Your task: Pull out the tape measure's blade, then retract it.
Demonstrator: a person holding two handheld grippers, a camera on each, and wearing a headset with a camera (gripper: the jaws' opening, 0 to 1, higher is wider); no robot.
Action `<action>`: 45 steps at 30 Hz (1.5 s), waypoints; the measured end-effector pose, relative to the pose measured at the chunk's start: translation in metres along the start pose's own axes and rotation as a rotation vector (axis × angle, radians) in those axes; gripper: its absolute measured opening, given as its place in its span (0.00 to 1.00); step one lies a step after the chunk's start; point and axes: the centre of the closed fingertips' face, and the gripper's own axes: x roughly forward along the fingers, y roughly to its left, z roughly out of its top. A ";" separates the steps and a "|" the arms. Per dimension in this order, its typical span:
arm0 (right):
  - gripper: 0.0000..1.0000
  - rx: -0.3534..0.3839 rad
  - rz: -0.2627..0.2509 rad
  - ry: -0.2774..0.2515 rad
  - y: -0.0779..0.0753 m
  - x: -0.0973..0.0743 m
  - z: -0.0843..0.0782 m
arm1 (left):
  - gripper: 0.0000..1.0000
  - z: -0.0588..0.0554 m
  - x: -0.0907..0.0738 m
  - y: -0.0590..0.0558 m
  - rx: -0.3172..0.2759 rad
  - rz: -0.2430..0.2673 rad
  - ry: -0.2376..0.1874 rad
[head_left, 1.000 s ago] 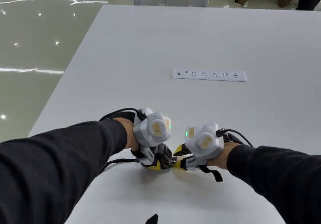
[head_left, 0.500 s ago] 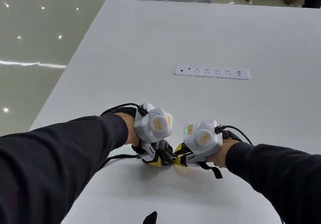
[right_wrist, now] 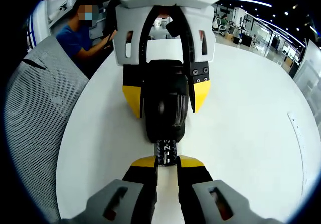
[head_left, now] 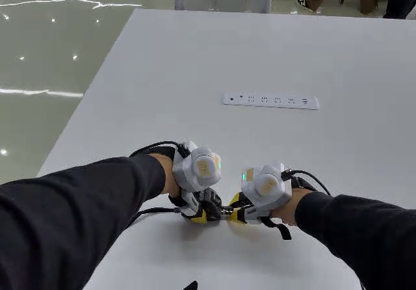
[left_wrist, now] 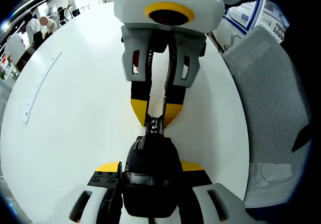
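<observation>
The black tape measure case (head_left: pixel 212 205) rests low over the white table, and my left gripper (head_left: pixel 207 210) is shut on it. In the left gripper view the case (left_wrist: pixel 150 176) sits between my yellow-tipped jaws (left_wrist: pixel 150 168). A short length of blade (right_wrist: pixel 166 152) with printed numbers comes out of the case (right_wrist: pixel 164 108). My right gripper (right_wrist: pixel 167 162) is shut on that blade end. The two grippers face each other, nearly tip to tip, in the head view, right gripper (head_left: pixel 235 213) beside the left. The right gripper (left_wrist: pixel 156 112) pinches the blade hook (left_wrist: pixel 154 123) just beyond the case.
A white power strip (head_left: pixel 270 100) lies flat farther back on the white table (head_left: pixel 195 69). The table's left edge drops to a glossy floor. A grey mesh chair (left_wrist: pixel 271 108) stands at the near side. People sit in the background (right_wrist: pixel 83 33).
The grippers stay close together with a short stretch of blade between them; the gap closed slightly, then reopened a little. The head camera shifted.
</observation>
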 end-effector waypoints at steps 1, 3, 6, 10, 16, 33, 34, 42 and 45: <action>0.10 -0.003 -0.003 0.006 0.000 -0.001 -0.001 | 0.39 0.000 0.001 0.000 -0.004 0.000 0.000; 0.10 -0.003 -0.003 0.011 -0.001 -0.003 -0.004 | 0.39 0.000 0.001 -0.001 0.005 0.003 -0.001; 0.10 0.002 -0.004 0.015 -0.001 -0.005 -0.007 | 0.38 0.000 -0.001 -0.001 0.007 0.016 -0.011; 0.10 -0.002 -0.007 0.026 -0.001 -0.007 -0.009 | 0.38 0.000 0.000 0.002 -0.001 0.025 -0.025; 0.10 -0.009 -0.022 0.038 -0.004 -0.013 -0.016 | 0.38 0.001 0.000 0.002 -0.006 0.028 -0.026; 0.10 0.014 -0.032 0.044 -0.003 -0.022 -0.027 | 0.38 0.000 -0.001 0.002 0.002 0.021 -0.018; 0.10 0.016 -0.033 0.045 -0.004 -0.023 -0.029 | 0.38 0.000 -0.001 0.001 0.002 0.022 -0.017; 0.11 0.017 -0.034 0.060 -0.004 -0.029 -0.036 | 0.39 0.000 -0.002 0.001 0.000 0.023 -0.011; 0.11 0.020 -0.036 0.066 -0.005 -0.032 -0.041 | 0.39 0.000 -0.002 0.001 -0.001 0.028 -0.013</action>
